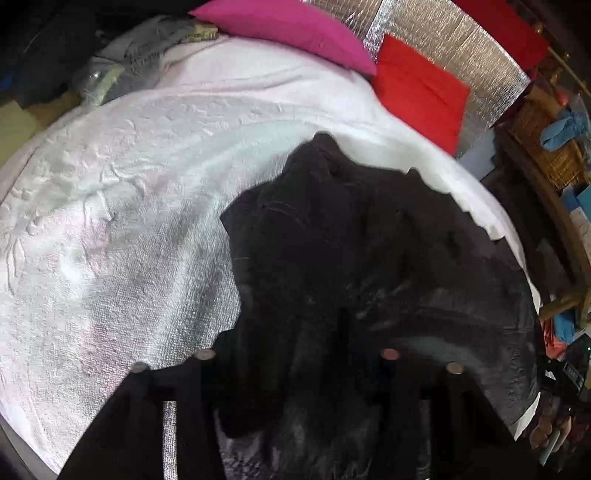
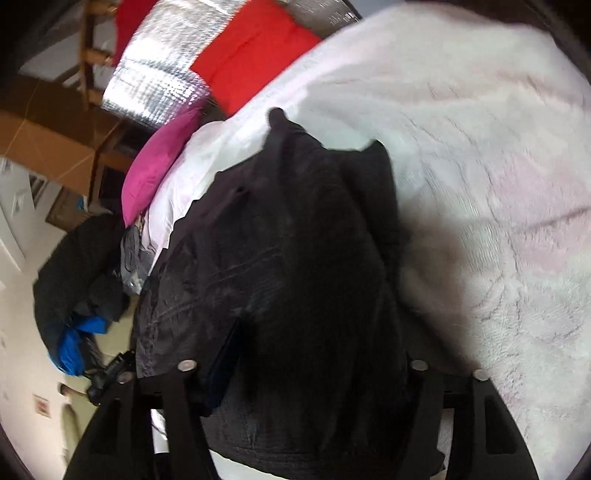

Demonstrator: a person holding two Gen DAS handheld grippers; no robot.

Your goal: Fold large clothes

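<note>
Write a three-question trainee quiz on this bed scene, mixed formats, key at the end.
1. True or false: the dark garment lies on the white blanket.
2. Multiple choice: which cushion lies beside the red cushion at the head of the bed? A) blue B) pink C) green
3. Fill in: behind the cushions stands a panel of ____ colour.

Key: 1 true; 2 B; 3 silver
</note>
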